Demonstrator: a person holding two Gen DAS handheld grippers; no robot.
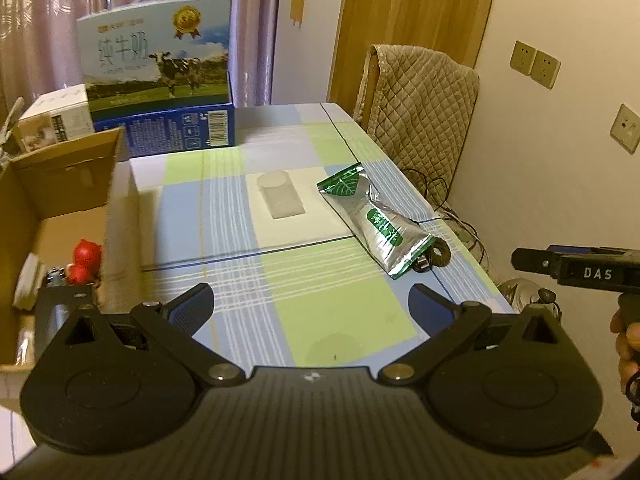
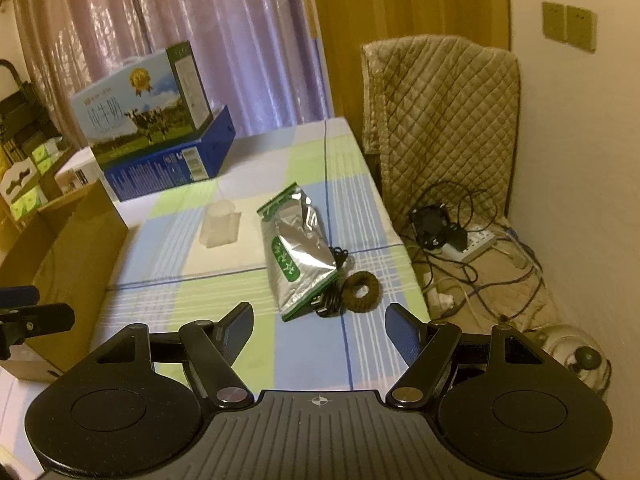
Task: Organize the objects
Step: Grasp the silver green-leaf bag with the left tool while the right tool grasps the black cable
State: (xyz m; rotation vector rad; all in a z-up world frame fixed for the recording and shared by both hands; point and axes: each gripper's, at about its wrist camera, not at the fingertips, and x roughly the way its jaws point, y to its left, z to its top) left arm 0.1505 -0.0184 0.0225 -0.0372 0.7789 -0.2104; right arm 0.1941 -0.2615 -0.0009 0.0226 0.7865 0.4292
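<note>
- Left wrist view showed the left tongs (image 1: 310, 306) spread wide and holding nothing, above the checked tabletop (image 1: 240, 280).
- At 1 o'clock from them lay a silver foil packet (image 1: 374, 222), a dark ring (image 1: 440, 256) touching its near end.
- A clear plastic cup (image 1: 280, 196) lay on its side at 12 o'clock.
- An open cardboard box (image 1: 60, 208) stood at 9 o'clock, with red items (image 1: 84, 264) inside.
- Right tongs (image 2: 320, 332) were spread too, empty, the packet at 12 o'clock.
</note>
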